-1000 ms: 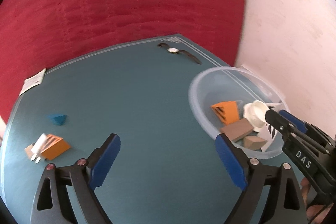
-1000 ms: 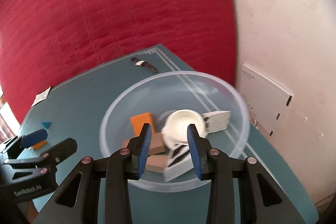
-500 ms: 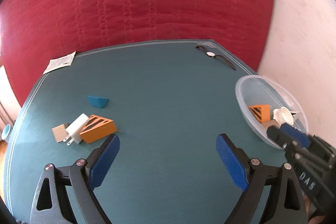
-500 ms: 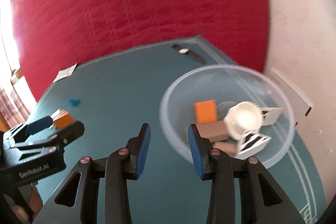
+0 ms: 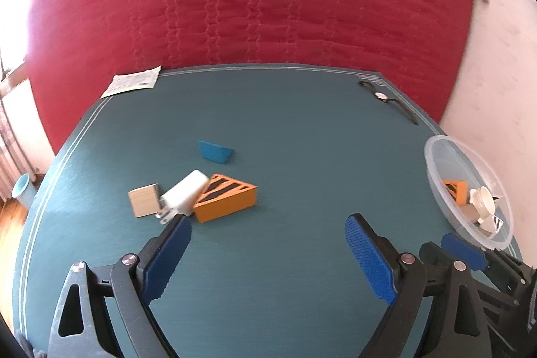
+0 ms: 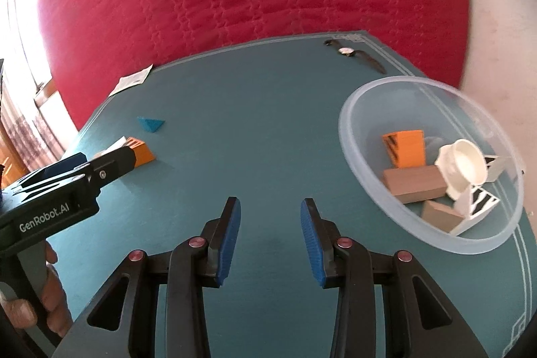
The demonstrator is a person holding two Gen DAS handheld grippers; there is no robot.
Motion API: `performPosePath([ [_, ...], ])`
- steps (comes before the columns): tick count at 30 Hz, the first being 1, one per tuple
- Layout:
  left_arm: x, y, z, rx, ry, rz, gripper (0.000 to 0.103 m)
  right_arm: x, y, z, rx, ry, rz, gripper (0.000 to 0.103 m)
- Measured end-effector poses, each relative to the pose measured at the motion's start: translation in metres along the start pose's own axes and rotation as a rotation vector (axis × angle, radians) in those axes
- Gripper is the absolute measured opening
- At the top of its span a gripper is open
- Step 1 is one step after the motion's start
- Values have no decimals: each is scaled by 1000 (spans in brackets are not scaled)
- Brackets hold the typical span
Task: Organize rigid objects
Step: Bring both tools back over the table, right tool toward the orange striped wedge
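Note:
My left gripper [image 5: 266, 222] is wide open and empty above the teal table [image 5: 302, 130]. Just beyond its left finger lie an orange striped wedge [image 5: 226, 198], a white charger plug [image 5: 183, 195] and a small wooden cube [image 5: 144, 203], with a blue piece [image 5: 214, 151] farther back. My right gripper [image 6: 271, 203] has its jaws a narrow gap apart, nothing between them, left of the clear plastic bowl [image 6: 349, 136]. The bowl holds an orange block [image 6: 407, 146], a white cup [image 6: 465, 166], a brown block [image 6: 416, 183] and white striped pieces [image 6: 480, 203].
A wristwatch [image 5: 386, 96] lies at the table's far right corner and a paper leaflet [image 5: 132, 84] at its far left edge. A red quilted cloth [image 5: 268, 5] hangs behind the table, a white wall [image 5: 496, 56] on the right. A hand [image 6: 50, 307] holds the left gripper's handle.
Both grippers have swung left, away from the bowl. The right gripper was over the white cup in the bowl; it is now beside the bowl, and the cup lies inside.

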State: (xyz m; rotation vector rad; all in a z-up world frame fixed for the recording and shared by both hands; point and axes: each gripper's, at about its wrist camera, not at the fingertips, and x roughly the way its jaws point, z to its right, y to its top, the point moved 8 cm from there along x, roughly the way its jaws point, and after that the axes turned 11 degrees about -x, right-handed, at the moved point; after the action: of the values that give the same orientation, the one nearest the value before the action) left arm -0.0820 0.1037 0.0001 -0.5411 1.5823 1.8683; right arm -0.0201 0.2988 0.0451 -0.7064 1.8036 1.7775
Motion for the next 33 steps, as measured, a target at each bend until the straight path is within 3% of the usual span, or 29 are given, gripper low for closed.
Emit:
performPosePath([
  [5, 1, 1, -12, -24, 15, 0, 95, 6, 3, -14, -24, 20, -23, 39],
  [10, 2, 4, -27, -54, 30, 6, 95, 13, 8, -34, -65, 56, -45, 47],
  [22, 2, 12, -95, -191, 104, 23, 95, 39, 22, -88, -151, 153, -72, 51],
  [25, 2, 11, -109, -222, 126, 21, 95, 43, 26, -104, -184, 179, -71, 57],
  [27, 2, 10, -117, -240, 139, 19, 95, 46, 29, -113, -204, 189, -65, 67],
  [33, 2, 6, -138, -288, 173, 12, 95, 62, 40, -135, -241, 213, -63, 68],
])
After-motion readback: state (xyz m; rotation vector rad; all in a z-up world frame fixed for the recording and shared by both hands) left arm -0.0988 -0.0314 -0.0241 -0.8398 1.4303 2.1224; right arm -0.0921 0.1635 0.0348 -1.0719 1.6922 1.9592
